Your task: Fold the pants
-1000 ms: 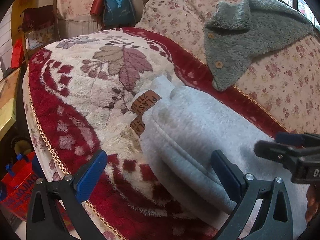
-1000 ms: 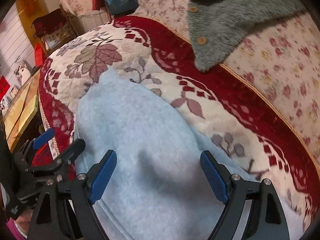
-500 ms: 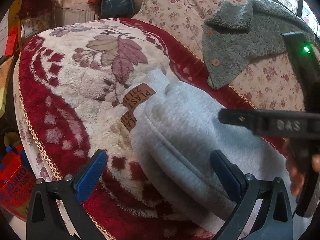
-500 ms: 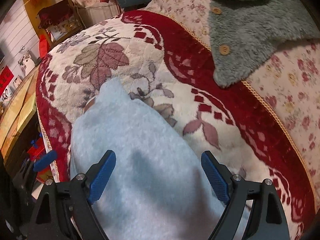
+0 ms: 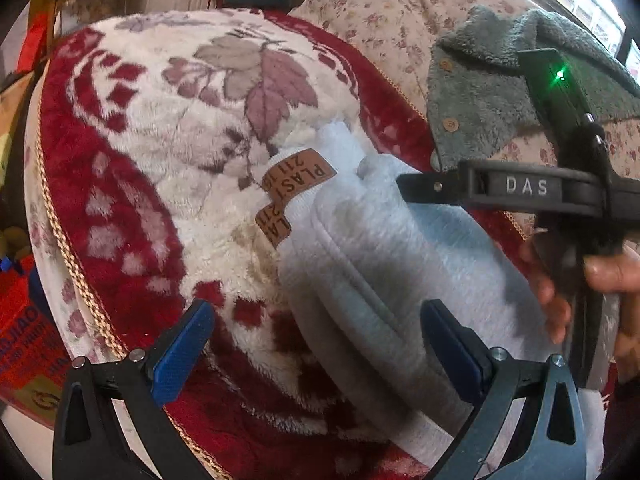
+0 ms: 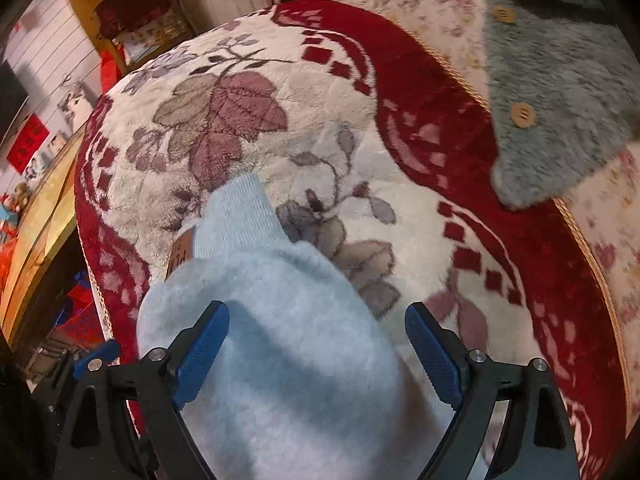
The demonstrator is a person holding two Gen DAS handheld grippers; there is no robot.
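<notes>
- Pants point(image 5: 400, 280) are lying folded on the blanket point(image 5: 180, 140), brown tag exposed at the near edge.
- Left tongs point(image 5: 316, 352) and right tongs point(image 6: 316, 352) are hovering spread, gripping nothing, probably readying another fold.

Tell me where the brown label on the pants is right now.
In the left wrist view the brown label sits mid-frame at the far end of the folded pale blue pants, lying against the red-and-cream leaf-patterned blanket, ahead of the open left gripper.
</notes>
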